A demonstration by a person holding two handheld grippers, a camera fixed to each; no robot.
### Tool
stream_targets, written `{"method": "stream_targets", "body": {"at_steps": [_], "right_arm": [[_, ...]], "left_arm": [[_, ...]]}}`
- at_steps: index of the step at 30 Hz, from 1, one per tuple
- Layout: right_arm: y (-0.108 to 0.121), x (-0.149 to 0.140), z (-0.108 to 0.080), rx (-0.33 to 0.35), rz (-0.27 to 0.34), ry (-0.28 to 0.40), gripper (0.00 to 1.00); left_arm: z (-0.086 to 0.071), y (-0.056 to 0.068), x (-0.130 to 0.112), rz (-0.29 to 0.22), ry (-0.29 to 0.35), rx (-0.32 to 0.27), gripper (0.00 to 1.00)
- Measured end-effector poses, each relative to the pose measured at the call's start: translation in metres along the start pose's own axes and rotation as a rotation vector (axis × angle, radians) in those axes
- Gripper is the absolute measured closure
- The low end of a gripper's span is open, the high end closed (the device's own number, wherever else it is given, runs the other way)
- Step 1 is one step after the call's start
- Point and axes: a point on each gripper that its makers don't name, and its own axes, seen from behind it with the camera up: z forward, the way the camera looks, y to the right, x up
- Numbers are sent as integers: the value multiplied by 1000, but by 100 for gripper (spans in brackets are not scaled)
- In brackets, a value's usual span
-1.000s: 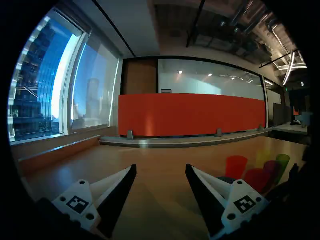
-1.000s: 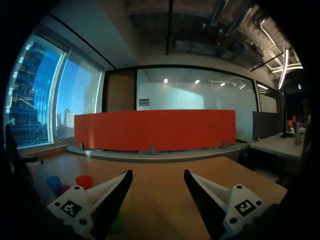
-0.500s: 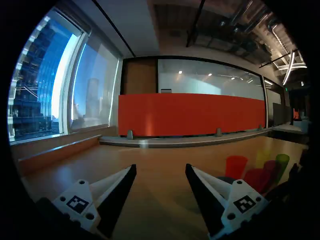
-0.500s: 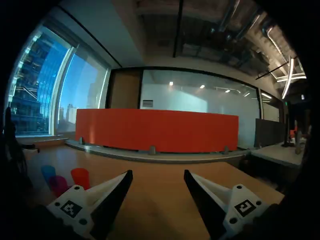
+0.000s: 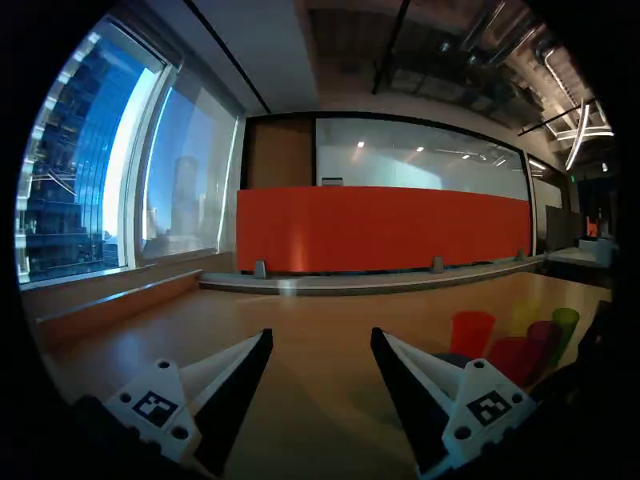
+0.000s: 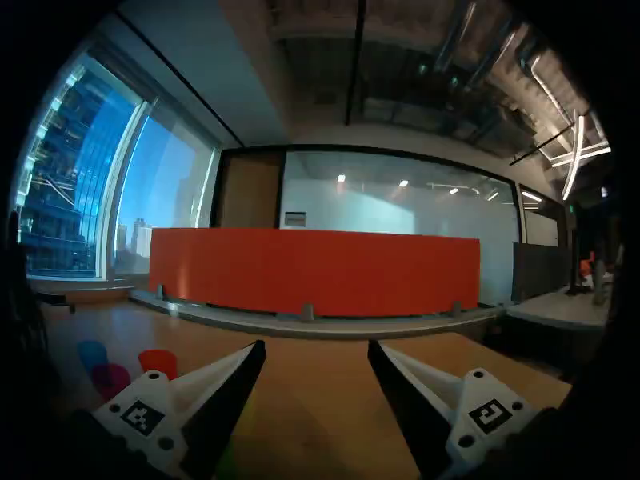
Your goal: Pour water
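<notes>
In the left gripper view my left gripper hangs open over the wooden table, nothing between its fingers. A cluster of plastic cups stands to its right: an orange-red cup, a red cup, a magenta cup, a green cup and a faint yellow cup. In the right gripper view my right gripper is also open and empty. To its left sit a red cup, a magenta cup and a blue cup.
An orange partition on a grey rail runs across the table's far side, with a glass wall behind it. Tall windows line the left side. Another desk stands at the far right.
The right gripper's view has tilted and shifted, so the cups at its left sit slightly higher and the partition lower. The left gripper has stayed still.
</notes>
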Motion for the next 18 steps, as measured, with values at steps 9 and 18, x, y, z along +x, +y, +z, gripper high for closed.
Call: {"method": "stream_targets", "body": {"at_steps": [9, 18], "right_arm": [[15, -25, -13, -27, -1, -28, 1], [32, -36, -11, -51, 53, -37, 1]], "left_arm": [[0, -1, 0, 0, 0, 0, 9], [-1, -1, 1, 0, 0, 0, 9]]}}
